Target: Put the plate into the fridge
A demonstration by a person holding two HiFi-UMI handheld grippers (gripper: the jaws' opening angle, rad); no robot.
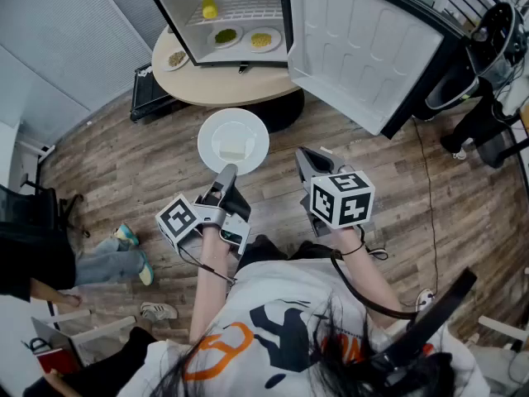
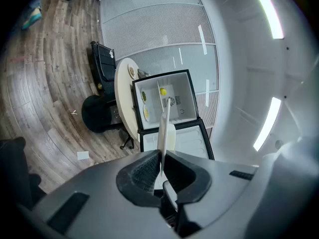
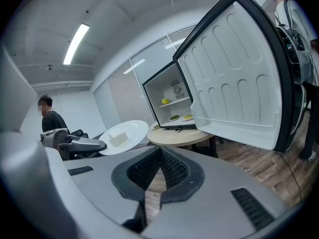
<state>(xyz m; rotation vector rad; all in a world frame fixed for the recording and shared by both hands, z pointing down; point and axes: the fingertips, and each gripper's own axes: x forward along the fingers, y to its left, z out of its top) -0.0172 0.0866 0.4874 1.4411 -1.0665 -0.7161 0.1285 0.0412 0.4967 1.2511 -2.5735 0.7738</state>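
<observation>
My left gripper [image 1: 227, 172] is clamped on the rim of the round white plate [image 1: 233, 139], which carries a pale white block [image 1: 233, 149]. I hold it level over the wood-plank floor [image 1: 124, 164], near the round beige table [image 1: 223, 88] and apart from the small white fridge [image 1: 240, 7] standing open on it. My right gripper [image 1: 307, 160] is beside the plate, jaws together on nothing.

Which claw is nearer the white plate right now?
Left. The left claw grips the near rim of the plate; the right claw, shut and empty, sits apart to its right.
</observation>
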